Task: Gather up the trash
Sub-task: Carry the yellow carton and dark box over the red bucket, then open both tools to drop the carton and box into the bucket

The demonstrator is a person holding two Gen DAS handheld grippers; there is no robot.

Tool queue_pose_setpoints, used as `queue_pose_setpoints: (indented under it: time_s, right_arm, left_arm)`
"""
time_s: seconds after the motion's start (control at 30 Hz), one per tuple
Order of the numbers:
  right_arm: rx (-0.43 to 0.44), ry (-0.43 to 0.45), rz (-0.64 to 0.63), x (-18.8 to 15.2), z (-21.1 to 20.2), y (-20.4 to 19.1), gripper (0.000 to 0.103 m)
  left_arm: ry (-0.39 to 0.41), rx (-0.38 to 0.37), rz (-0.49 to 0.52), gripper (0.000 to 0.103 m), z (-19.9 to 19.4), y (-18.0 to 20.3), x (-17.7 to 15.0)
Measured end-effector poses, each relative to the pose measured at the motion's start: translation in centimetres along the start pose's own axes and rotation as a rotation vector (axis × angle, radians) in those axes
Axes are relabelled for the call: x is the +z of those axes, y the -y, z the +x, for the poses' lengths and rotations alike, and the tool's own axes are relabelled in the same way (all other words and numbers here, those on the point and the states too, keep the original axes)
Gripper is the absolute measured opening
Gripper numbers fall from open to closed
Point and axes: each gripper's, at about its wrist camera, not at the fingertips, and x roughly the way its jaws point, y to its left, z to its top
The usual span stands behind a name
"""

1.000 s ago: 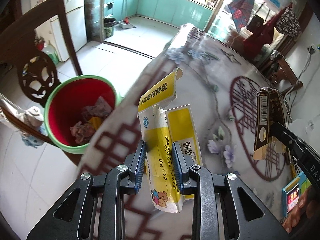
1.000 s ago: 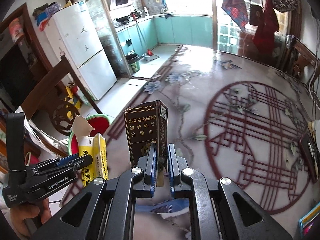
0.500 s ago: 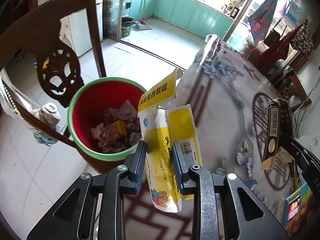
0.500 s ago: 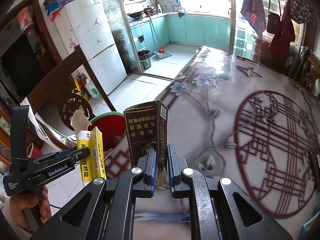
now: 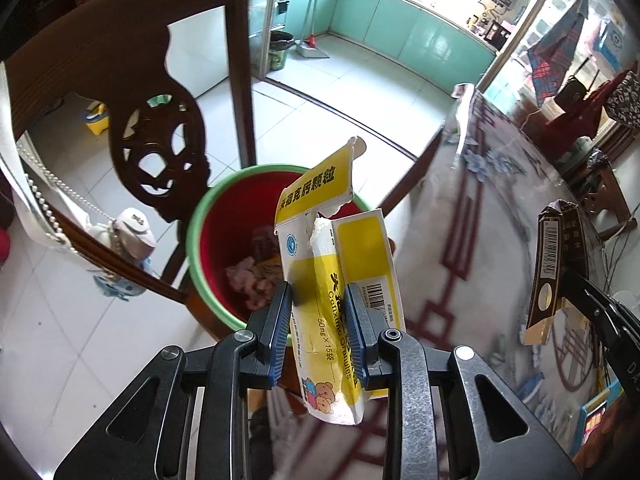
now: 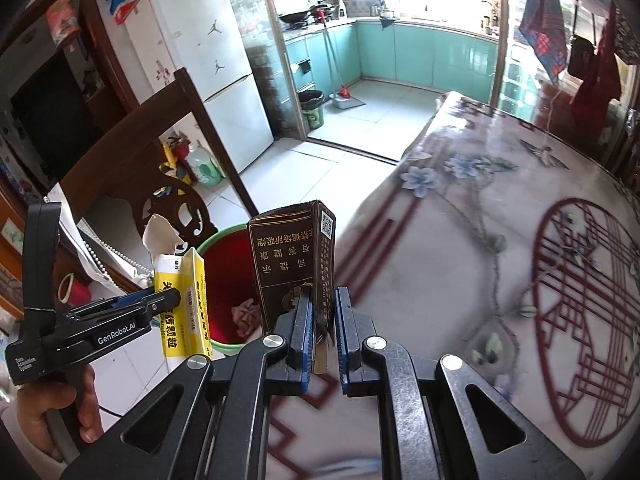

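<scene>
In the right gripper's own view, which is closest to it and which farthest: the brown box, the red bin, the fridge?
1. Brown box: clamped in the right gripper.
2. Red bin: on the floor just beyond, to the left, by the table edge.
3. Fridge: far back on the left, beside the kitchen doorway.

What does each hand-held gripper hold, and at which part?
Left hand-held gripper: torn yellow medicine box, at its lower half. Right hand-held gripper: brown carton, at its bottom edge.
</scene>
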Motion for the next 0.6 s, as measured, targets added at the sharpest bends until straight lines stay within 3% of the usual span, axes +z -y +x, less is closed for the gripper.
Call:
queue_pose_setpoints:
  time_s: [0.27,0.6]
  right_arm:
    - [0.002,-0.035,-0.036,1.7,4.2,-3.9,0.008]
    - [-0.002,-0.078,-0.006,4.5,9.6,-5.7,0.008]
  left_arm:
    - [-0.04,0.018,0.006,0.026,2.3,-3.5,2.0]
    - [-0.099,0.027,0.058,0.026,6.0,-4.4,4.6]
